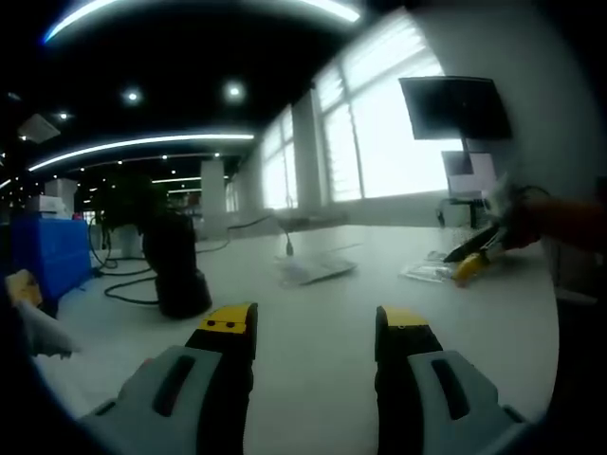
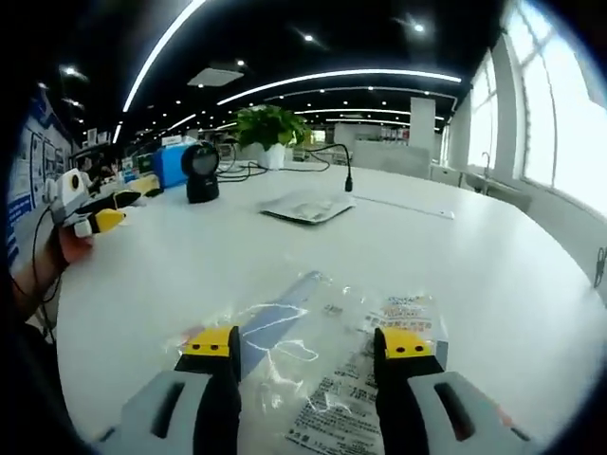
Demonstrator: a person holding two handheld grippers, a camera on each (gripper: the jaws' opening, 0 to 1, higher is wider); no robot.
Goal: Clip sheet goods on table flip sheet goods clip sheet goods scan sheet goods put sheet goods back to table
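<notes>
Right gripper view: released right claw (image 2: 305,353) over clear sheet goods (image 2: 327,365); left claw (image 1: 316,327) likewise released above bare table (image 1: 322,284).

Clear printed sheet goods (image 2: 360,370) (blue stripe inside), white table (image 2: 493,284), black scanner (image 2: 200,172), blue box (image 1: 47,251), green plant (image 2: 268,123)

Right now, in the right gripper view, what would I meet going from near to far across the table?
Right gripper, open over the clear plastic packet → second flat packet farther out → black scanner → potted plant at the far edge.
</notes>
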